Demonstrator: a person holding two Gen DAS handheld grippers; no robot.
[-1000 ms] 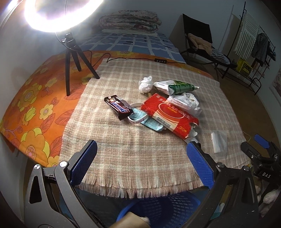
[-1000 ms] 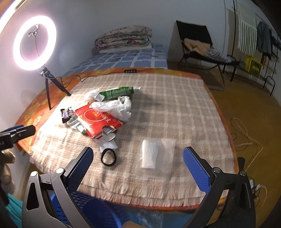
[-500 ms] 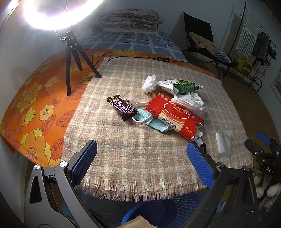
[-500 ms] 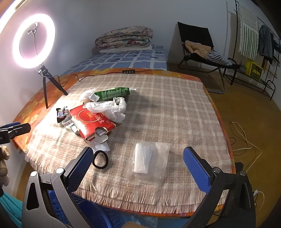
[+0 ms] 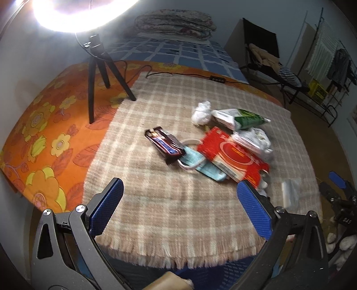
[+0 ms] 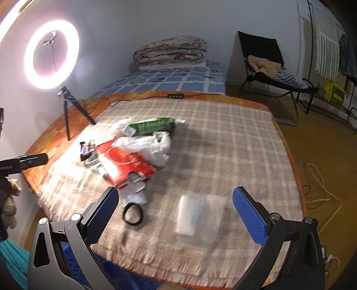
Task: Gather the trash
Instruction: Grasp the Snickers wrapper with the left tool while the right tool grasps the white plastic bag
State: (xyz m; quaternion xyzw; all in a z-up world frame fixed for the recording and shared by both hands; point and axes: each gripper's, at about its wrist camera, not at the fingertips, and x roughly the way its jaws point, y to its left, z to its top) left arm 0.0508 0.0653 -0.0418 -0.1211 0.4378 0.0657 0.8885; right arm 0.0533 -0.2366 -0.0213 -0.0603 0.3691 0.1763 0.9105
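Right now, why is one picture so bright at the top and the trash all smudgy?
Left wrist view: the ring light sits close and glares white, hazing the wall; the trash, like the red box, is motion-blurred. Right wrist view: the light shows a clean ring; the clear bag looks smeared.

A lived-in bedroom at home: a bed with a blue checked sheet [image 6: 178, 78] carries a folded floral quilt [image 6: 170, 50], a black folding chair [image 6: 267, 60] is heaped with clothes, and more garments hang on a drying rack [image 6: 328, 51] over a bare floor.
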